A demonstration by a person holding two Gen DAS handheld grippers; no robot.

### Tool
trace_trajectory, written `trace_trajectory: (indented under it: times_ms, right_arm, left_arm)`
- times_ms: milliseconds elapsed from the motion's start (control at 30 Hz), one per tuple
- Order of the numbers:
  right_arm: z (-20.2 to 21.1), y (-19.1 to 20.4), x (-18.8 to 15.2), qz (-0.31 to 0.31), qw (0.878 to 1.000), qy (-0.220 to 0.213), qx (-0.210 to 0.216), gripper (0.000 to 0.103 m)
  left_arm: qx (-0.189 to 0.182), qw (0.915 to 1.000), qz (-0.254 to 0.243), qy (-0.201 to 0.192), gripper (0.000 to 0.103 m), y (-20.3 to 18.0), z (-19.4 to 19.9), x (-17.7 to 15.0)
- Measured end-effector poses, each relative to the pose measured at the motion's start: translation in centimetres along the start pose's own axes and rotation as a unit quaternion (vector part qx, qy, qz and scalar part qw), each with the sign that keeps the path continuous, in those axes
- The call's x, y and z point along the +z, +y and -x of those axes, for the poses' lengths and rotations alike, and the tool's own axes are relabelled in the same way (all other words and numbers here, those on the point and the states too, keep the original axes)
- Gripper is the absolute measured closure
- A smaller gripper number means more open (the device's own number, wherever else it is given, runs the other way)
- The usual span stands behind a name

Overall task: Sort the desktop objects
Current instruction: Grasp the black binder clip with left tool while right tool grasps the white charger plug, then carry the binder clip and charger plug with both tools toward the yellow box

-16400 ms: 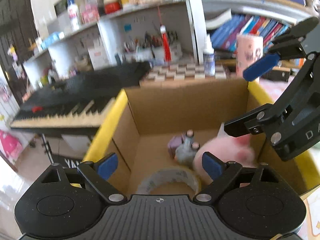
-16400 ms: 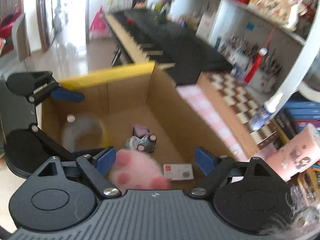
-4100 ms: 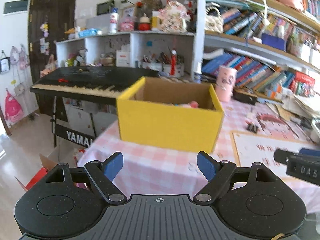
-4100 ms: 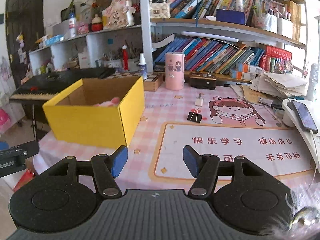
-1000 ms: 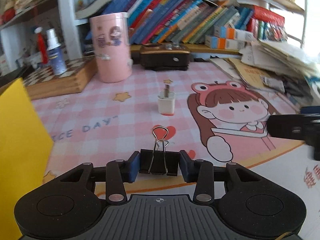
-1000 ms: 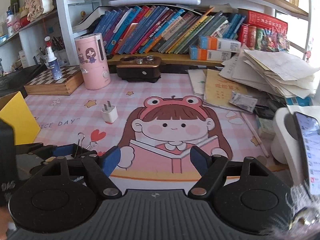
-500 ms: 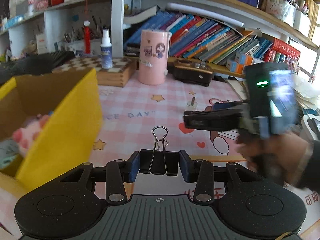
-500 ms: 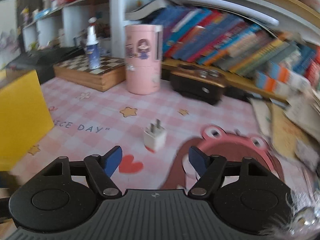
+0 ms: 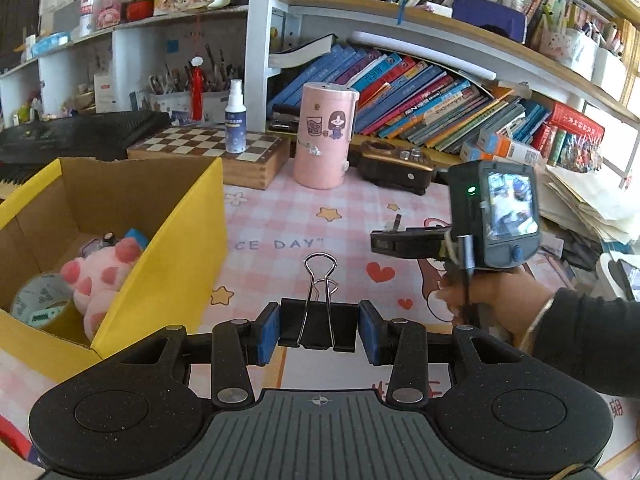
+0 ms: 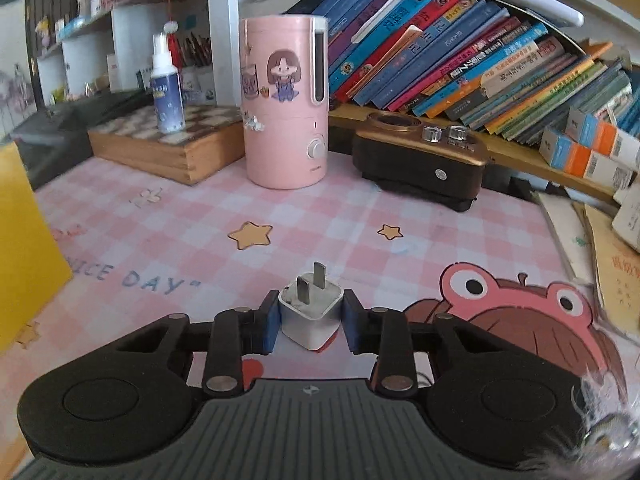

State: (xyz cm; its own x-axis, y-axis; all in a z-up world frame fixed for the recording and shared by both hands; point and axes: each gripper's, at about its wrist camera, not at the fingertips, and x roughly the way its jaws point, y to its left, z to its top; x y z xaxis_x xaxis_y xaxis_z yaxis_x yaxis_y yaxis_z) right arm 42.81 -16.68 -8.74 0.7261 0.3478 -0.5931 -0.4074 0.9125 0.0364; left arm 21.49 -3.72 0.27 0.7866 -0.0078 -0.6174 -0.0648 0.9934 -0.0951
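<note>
Fingers on the left gripper point(image 9: 319, 333) are clamping a binder clip point(image 9: 318, 326), yellow box point(image 9: 168, 256) at 9 o'clock; right gripper point(image 10: 311, 322) fingers, just closing, are pinching the white charger plug point(image 10: 310, 314).

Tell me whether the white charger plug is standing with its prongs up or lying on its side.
Prongs up. The white charger plug stands on the pink mat, both metal prongs pointing upward.

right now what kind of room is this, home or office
Most likely a home study or a child's desk corner. A pink checked cartoon desk mat covers the table, slanted rows of colourful books fill the shelf behind it, and a black electronic keyboard stands at the left.
</note>
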Motion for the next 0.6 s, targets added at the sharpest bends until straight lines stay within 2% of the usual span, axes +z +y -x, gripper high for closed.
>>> trace_trajectory:
  times_ms: [333,600]
  right_arm:
    - [7.8,0.4,-2.1,-0.035,0.999,-0.001,-0.001,0.073]
    - [15.2,3.5,-4.6,-0.053,0.998,0.007,-0.015,0.073]
  left_arm:
    - [-0.025,0.9994,-0.004,-0.021,0.063,0.1,2.2,-0.6]
    - [-0.050,0.9980,-0.012,-0.035,0.063,2.2,5.6,-1.6]
